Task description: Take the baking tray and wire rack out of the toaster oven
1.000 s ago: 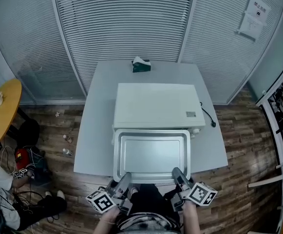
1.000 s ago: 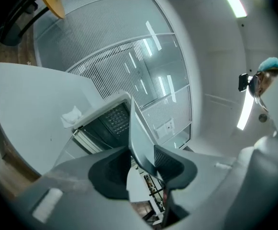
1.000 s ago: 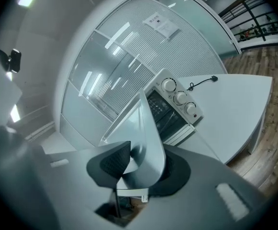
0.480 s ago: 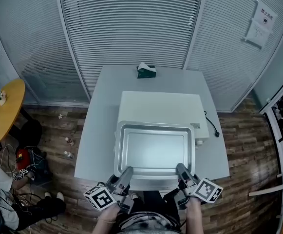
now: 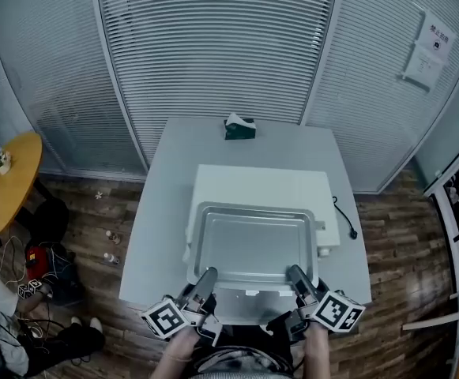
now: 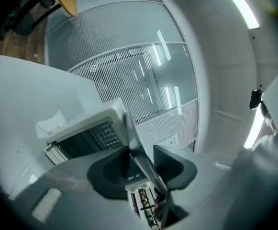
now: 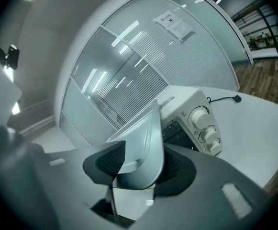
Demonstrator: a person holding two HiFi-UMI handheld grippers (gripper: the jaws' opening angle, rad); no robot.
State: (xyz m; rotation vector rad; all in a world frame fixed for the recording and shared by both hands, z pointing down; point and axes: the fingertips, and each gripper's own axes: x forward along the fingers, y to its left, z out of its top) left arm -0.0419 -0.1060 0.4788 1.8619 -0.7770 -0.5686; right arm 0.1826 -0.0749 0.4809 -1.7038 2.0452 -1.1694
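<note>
**A:** The left gripper (image 6: 141, 163) has its jaws narrow, pinched on the thin near rim of the baking tray (image 5: 253, 243). And the other one?

**B:** The right gripper (image 7: 141, 166) has the tray's near right corner between its jaws. They have just been opening a little, yet the pads look to be on the metal.

**A:** Why one gripper at each corner?

**B:** A wide, shallow tray held by one edge wants to tip. Two grips set well apart keep it level. It hangs clear of the toaster oven (image 5: 253, 184), over the oven's top and its open door (image 5: 249, 306), above the table (image 5: 154, 235).

**A:** Why so high?

**B:** Probably to clear the door and the cavity's lip before it goes to bare table. The looser right grip is the worry, since that corner could sag.

**A:** And the wire rack?

**B:** It is not out on the table. The left gripper view shows a grid in the dark cavity, perhaps the rack, but that cannot be told for certain.
</note>
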